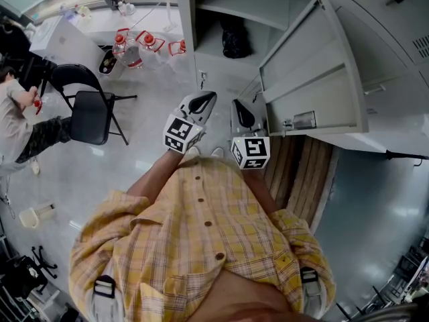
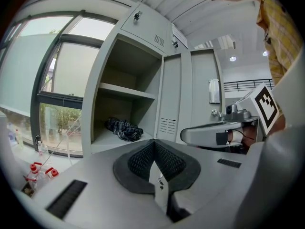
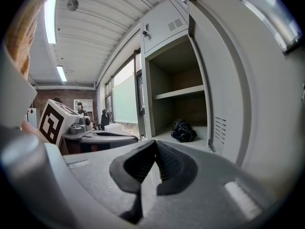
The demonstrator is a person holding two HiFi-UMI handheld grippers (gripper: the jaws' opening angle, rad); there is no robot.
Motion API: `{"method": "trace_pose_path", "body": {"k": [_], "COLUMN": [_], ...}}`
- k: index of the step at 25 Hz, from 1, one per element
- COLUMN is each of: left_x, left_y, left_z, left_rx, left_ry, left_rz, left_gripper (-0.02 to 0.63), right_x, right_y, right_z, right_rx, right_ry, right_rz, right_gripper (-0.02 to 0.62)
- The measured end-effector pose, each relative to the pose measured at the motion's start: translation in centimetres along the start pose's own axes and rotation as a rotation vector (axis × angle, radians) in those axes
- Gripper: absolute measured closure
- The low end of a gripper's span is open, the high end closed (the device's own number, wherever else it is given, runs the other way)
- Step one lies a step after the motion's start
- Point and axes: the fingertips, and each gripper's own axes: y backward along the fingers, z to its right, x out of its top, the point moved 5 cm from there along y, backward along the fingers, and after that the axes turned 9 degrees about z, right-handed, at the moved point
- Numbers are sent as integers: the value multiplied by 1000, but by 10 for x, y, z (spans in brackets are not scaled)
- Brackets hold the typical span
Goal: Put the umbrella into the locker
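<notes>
A black folded umbrella [image 1: 236,37] lies on the lower shelf inside the open grey locker [image 1: 201,19]. The left gripper view shows the umbrella [image 2: 124,129] ahead and to the left of the jaws; in the right gripper view the umbrella [image 3: 183,130] is ahead and slightly right. My left gripper [image 1: 208,99] and right gripper [image 1: 242,115] hang side by side in front of the locker, well short of the shelf. The left gripper [image 2: 154,146] is shut with nothing in it. So is the right gripper [image 3: 155,144], its pads meeting on nothing.
The locker door [image 1: 322,79] stands swung open at the right, close to my right gripper. An upper shelf [image 2: 126,92] crosses the compartment. A black folding chair [image 1: 90,109], water bottles [image 1: 134,49] and a seated person [image 1: 20,126] are at the left. Wooden boards [image 1: 301,173] lie at the right.
</notes>
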Motion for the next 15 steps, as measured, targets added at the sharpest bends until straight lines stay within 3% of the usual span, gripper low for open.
{"method": "trace_pose_path", "body": {"k": [15], "left_x": [-1], "left_y": [4], "left_z": [7], "left_rx": [2], "left_ry": [-64], "left_rz": [-13], "left_gripper": [601], "right_x": [-2], "right_y": [1], "right_z": [-2], "right_rx": [22], "right_ry": [-3], "right_rz": [-5], "right_gripper": [598]}}
